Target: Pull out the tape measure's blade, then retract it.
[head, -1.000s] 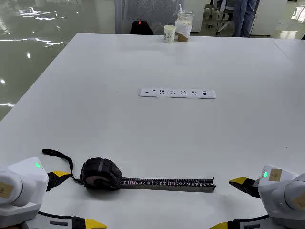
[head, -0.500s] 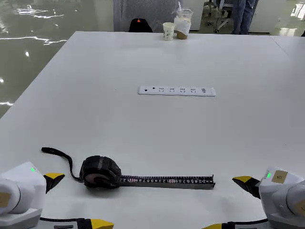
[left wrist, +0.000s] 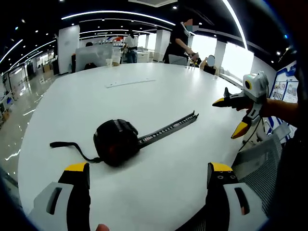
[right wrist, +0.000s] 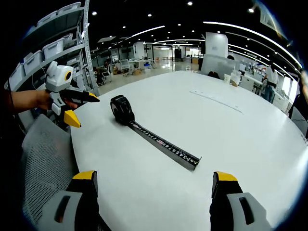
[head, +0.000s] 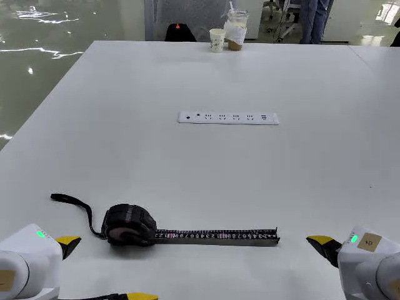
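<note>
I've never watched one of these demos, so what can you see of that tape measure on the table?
The tape measure has a rounded black case, apparently rubbery plastic, sitting on the white table. A black wrist strap trails from one end; from the other its dark numbered blade lies pulled out flat along the table, ending in a small hook. Only the table touches it.

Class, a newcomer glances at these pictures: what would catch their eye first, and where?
The black tape measure lies near the white table's front edge, blade pulled out flat toward the right. The left claw and right claw sit open at either end; a power strip lies mid-table.
</note>
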The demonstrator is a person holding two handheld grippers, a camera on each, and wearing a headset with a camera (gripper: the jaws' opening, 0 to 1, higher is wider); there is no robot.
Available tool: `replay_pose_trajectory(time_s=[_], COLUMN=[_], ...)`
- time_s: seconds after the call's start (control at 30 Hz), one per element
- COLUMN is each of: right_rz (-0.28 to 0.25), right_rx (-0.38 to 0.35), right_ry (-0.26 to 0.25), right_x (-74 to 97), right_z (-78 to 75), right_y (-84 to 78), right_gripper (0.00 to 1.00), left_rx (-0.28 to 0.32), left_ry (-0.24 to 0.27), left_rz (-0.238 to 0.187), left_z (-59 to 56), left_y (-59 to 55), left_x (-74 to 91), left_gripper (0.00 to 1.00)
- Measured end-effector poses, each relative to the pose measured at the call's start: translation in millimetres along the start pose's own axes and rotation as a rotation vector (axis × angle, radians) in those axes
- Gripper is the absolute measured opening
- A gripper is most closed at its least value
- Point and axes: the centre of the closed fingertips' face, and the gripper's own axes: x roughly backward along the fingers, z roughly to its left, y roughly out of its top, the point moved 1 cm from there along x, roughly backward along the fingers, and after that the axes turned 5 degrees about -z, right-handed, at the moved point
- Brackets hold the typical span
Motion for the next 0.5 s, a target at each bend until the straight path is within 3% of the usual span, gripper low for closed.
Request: replay_pose_trajectory(time_s=[0.2, 0.5], right_rz=[-0.019, -0.035], right_rx=[-0.038, -0.065], right_ry=[-0.019, -0.042], right_x=[2.1, 7.0], right_z=[6.6, 11.3], right_y=[7.3, 13.6], right_gripper=[0.99, 0.99], left_rx=[0.020, 0.046], left_ry=[0.047, 0.069], left_rz=[-0.021, -0.033], left_z=[1.6, -3.2], left_y=[4.8, 10.0], left_x=[2.7, 6.0], left_gripper=[0.99, 0.99])
